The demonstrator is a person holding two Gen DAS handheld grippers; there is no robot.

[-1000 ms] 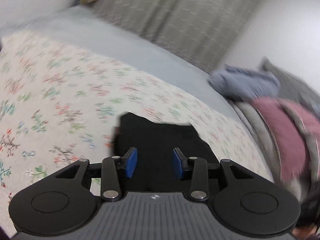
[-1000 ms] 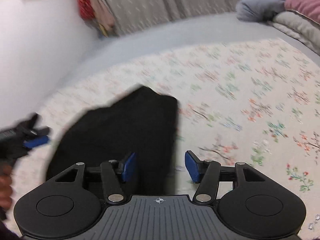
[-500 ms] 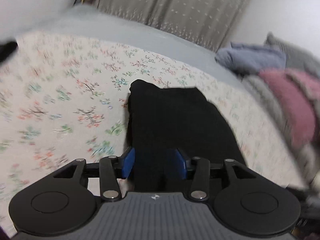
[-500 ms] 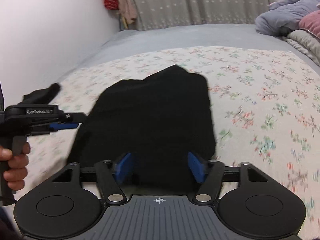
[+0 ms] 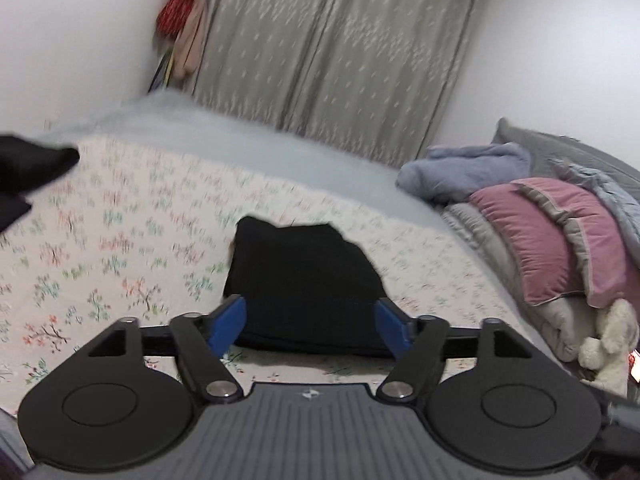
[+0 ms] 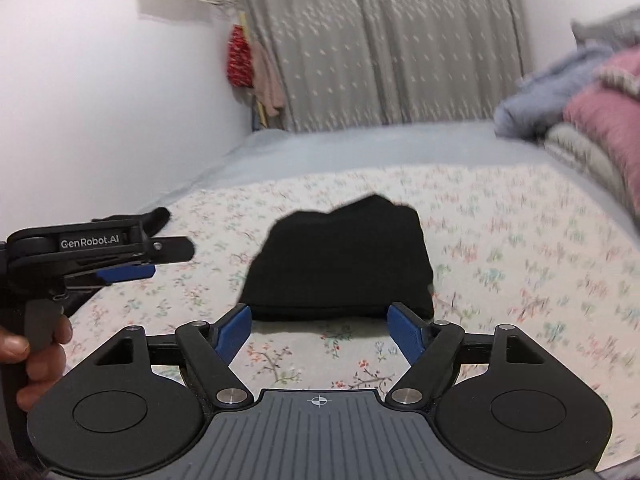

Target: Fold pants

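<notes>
The black pants (image 5: pixel 304 276) lie folded in a compact block on the floral bed sheet (image 5: pixel 120 256). My left gripper (image 5: pixel 311 322) hovers just short of their near edge. Its jaws are opening, and the blue pads (image 5: pixel 230 318) press on nothing. In the right wrist view the same pants (image 6: pixel 340 264) lie ahead of my right gripper (image 6: pixel 320 328). Its jaws are opening too, with only sheet between them. The left gripper (image 6: pixel 160 260) shows there at the left, held by a hand (image 6: pixel 40 360), apart from the cloth.
Folded blankets and a pink pillow (image 5: pixel 560 240) are piled at the right, with a white plush toy (image 5: pixel 608 340) below them. Another dark cloth (image 5: pixel 28 172) lies at the far left of the sheet. A grey curtain (image 5: pixel 340 52) and white walls close the back.
Both grippers have drawn back from the pants and risen a little. Their jaws have spread wider. The pants, earlier between the jaws, now lie free on the sheet ahead.
</notes>
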